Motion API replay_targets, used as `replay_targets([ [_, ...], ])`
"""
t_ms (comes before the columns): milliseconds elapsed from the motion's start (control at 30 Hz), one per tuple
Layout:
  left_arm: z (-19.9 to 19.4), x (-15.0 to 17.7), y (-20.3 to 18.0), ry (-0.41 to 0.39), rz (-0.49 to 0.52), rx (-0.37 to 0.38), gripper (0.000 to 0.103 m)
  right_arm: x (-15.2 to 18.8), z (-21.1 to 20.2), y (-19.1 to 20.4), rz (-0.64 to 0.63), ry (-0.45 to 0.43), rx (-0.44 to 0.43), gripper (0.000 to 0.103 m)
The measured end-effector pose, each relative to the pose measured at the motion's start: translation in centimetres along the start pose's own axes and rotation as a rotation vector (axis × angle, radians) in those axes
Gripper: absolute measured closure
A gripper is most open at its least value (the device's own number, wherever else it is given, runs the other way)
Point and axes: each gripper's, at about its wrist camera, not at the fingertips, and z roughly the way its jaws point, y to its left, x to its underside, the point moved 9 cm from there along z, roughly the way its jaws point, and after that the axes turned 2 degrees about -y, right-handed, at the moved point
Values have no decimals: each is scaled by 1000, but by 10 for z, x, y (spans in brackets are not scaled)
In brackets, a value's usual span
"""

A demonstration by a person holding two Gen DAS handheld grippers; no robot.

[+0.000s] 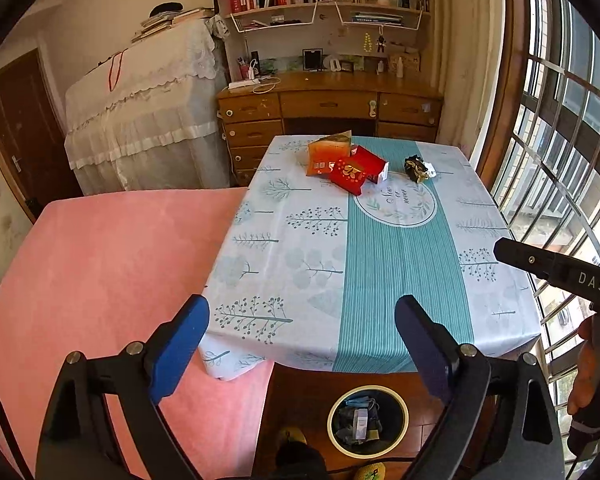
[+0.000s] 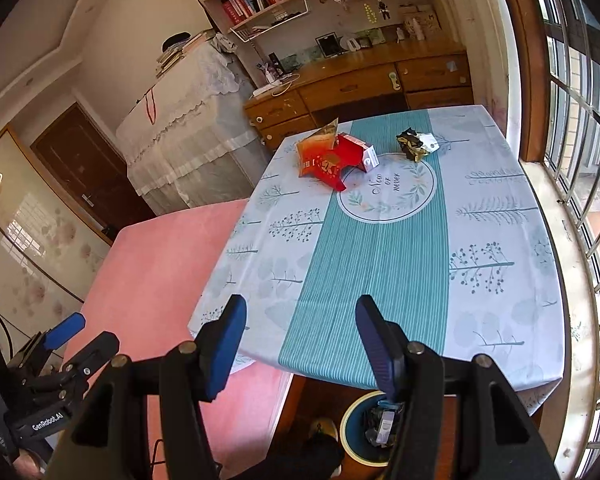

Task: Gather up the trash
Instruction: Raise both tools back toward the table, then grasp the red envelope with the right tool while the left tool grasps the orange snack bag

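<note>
An orange packet (image 1: 327, 154) (image 2: 315, 152), a red carton (image 1: 356, 170) (image 2: 342, 160) and a crumpled dark wrapper (image 1: 418, 168) (image 2: 414, 143) lie at the far end of the table (image 1: 284, 264) (image 2: 500, 280). A round trash bin (image 1: 367, 420) (image 2: 374, 428) with rubbish in it stands on the floor under the near table edge. My left gripper (image 1: 302, 344) is open and empty, held above the near edge. My right gripper (image 2: 300, 344) is open and empty, also at the near edge. The left gripper shows at the lower left of the right wrist view (image 2: 80, 340).
A pink bed (image 1: 100, 272) (image 2: 160, 280) adjoins the table's left side. A wooden desk (image 1: 332, 108) and bookshelves stand behind the table. A barred window (image 1: 560, 140) runs along the right. A person's feet are by the bin.
</note>
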Motion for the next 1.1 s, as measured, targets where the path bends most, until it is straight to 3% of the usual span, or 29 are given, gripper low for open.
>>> replay_targets([
  [100, 26, -11, 9, 18, -23, 16, 19, -9, 22, 3, -34, 17, 15, 53],
  [267, 93, -41, 26, 71, -43, 63, 19, -33, 71, 4, -57, 52, 42, 54],
  [467, 215, -101, 37, 183, 25, 163, 19, -82, 163, -12, 18, 94, 105, 54],
  [633, 320, -165, 46, 214, 94, 226, 19, -118, 261, -34, 110, 151, 165, 54],
  [800, 412, -208, 50, 264, 109, 287, 19, -141, 334, -52, 189, 163, 151, 60],
  [1100, 509, -242, 34, 315, 69, 430, 19, -143, 363, -77, 322, 150, 125, 61],
])
